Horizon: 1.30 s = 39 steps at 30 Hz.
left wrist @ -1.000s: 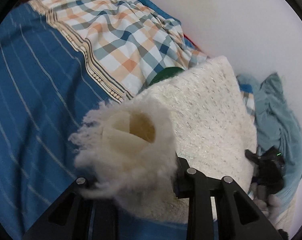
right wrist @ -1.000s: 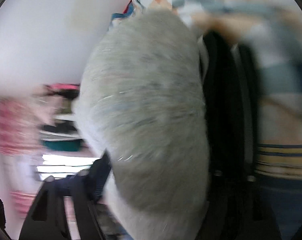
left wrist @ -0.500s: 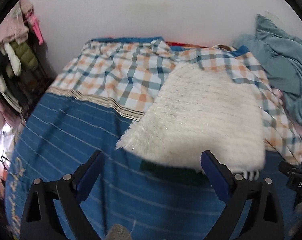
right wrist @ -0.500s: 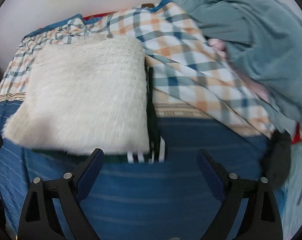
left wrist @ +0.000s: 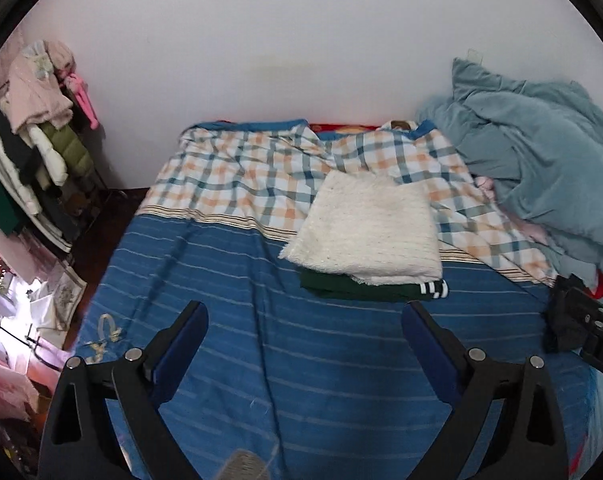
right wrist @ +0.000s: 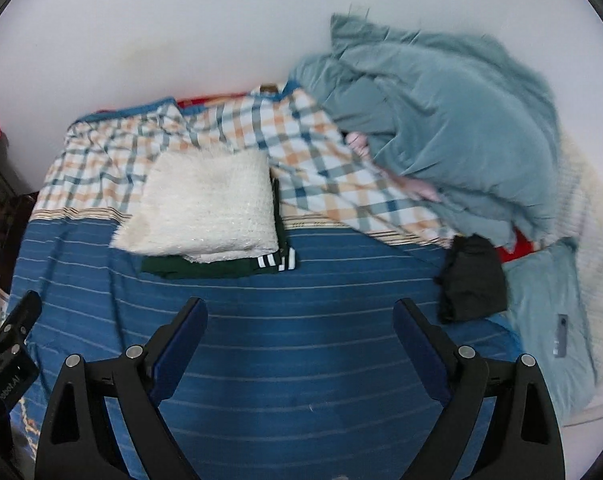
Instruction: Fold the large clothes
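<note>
1. Now the left claw [left wrist: 303, 316] has its jaws spread wide, holding nothing; they have just been opening, with nothing between them.
2. The right claw [right wrist: 299, 314] stands equally wide apart and empty above the blue striped bedspread [right wrist: 301, 360]; it too has just been opening.
3. A crumpled teal blanket [right wrist: 441, 120] is heaped to the right, with a black garment [right wrist: 473, 280] near it and a checked sheet [left wrist: 241, 172] behind.
4. The folded white fluffy garment [left wrist: 369, 228] lies on a folded dark green garment [left wrist: 353, 290] on the bed, ahead of both claws and apart from them.
</note>
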Each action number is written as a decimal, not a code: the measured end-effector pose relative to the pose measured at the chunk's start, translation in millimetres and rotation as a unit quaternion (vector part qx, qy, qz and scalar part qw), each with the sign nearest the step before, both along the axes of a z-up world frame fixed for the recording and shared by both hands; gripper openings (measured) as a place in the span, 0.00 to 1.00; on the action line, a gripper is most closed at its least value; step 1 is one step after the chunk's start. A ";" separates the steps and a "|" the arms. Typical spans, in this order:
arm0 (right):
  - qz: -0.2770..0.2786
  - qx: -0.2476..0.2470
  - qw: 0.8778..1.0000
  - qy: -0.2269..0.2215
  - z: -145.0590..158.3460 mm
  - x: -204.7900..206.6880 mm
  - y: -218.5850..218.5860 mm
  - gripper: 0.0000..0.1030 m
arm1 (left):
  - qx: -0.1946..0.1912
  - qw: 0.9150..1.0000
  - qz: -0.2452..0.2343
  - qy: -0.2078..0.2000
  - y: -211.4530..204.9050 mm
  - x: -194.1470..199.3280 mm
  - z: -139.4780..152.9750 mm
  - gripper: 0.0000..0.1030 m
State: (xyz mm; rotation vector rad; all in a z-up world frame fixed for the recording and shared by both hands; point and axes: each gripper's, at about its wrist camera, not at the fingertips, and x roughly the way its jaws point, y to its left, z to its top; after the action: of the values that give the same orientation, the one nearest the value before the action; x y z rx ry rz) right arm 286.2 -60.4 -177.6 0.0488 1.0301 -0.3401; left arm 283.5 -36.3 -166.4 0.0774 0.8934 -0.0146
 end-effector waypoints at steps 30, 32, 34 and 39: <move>0.034 -0.024 0.991 -0.126 264.7 -283.1 38.5 0.96 | -0.009 0.995 -0.005 -0.095 -3.0 -190.7 170.3 0.99; 0.034 -0.026 0.991 -0.129 268.4 -289.7 38.1 0.96 | -0.008 0.995 -0.003 -0.102 -3.4 -192.9 172.4 0.99; 0.034 -0.028 0.990 -0.132 269.4 -290.6 36.8 0.96 | -0.009 0.994 -0.003 -0.106 -3.6 -196.5 174.2 0.99; 0.033 -0.025 0.989 -0.139 273.3 -289.2 31.8 0.96 | -0.010 0.994 0.000 -0.111 -2.8 -200.3 176.1 0.99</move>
State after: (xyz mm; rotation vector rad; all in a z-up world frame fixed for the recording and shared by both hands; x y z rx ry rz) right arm -3.0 -28.6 95.8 0.0155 0.7449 -0.2891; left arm 83.2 -39.0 9.7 0.0583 0.6703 -0.0148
